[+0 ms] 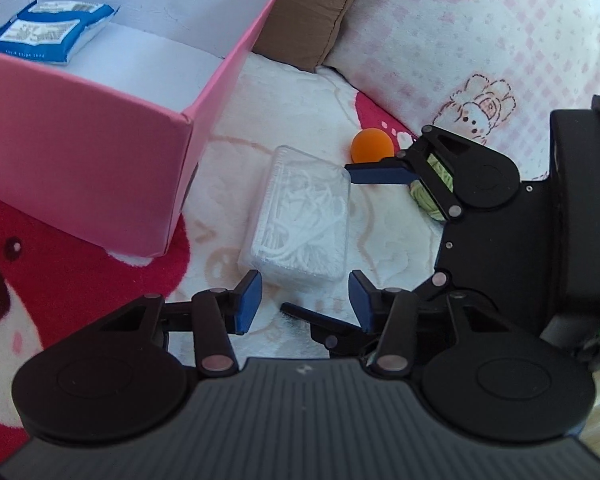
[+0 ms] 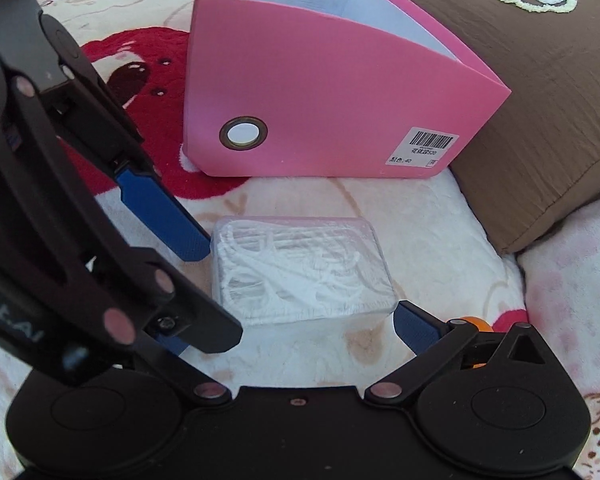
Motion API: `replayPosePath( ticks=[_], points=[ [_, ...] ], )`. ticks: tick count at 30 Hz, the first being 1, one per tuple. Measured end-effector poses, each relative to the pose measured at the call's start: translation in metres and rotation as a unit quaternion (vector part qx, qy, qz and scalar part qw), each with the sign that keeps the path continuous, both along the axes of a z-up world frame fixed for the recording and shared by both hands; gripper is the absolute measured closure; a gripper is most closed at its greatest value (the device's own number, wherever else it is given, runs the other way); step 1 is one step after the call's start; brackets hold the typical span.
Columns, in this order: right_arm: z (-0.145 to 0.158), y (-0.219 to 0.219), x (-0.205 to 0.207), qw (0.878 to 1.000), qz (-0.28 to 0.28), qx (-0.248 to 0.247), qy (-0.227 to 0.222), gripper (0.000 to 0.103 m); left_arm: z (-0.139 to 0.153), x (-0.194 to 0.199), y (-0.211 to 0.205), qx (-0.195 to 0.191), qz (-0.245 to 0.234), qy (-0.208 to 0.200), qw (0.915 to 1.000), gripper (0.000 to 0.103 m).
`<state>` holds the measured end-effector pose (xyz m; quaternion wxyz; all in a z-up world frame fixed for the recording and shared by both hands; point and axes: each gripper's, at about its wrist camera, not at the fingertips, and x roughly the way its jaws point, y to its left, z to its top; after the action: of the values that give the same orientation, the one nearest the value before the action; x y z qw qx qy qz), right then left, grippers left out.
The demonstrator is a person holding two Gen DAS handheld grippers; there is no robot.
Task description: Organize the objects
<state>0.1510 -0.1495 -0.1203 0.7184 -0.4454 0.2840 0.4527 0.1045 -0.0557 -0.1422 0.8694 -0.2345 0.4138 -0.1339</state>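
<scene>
Pink box [image 1: 100, 152] stands open-topped on the fleecy blanket [image 1: 380, 240], a blue packet [image 1: 48, 32] inside at its far left; a brown cushion [image 2: 540, 100] lies to its right. Near the box lies a clear plastic case [image 2: 300, 268] of white picks; the right gripper [image 2: 296, 328] straddles it with jaws spread wide, not touching; the left gripper [image 1: 304, 304] hangs part-open just short of it, empty; an orange ball [image 1: 371, 144] sits beyond.

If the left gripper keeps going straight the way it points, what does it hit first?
Most likely the clear plastic box of white picks, lying directly ahead of the left gripper on the blanket; depth is uncertain.
</scene>
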Motion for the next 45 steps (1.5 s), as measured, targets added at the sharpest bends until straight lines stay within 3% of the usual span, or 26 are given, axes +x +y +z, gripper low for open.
replayPosePath(
  ticks=[9, 27, 41, 45],
  points=[
    [0.001, 0.005, 0.015, 0.999, 0.024, -0.002, 0.046, 0.0, -0.003, 0.001, 0.002, -0.02, 0.009, 0.007, 0.9997, 0.063],
    [0.007, -0.01, -0.012, 0.998, -0.045, 0.043, 0.024, 0.001, -0.006, -0.003, -0.003, -0.028, -0.008, 0.021, 0.9994, 0.063],
    [0.013, -0.03, -0.034, 0.99, -0.12, 0.056, 0.044, 0.001, -0.005, -0.003, -0.013, -0.047, -0.071, 0.066, 0.9942, 0.061],
    [0.015, -0.038, -0.043, 0.988, -0.134, 0.062, 0.05, 0.001, -0.002, -0.007, -0.017, -0.037, -0.086, 0.071, 0.993, 0.061]
  ],
)
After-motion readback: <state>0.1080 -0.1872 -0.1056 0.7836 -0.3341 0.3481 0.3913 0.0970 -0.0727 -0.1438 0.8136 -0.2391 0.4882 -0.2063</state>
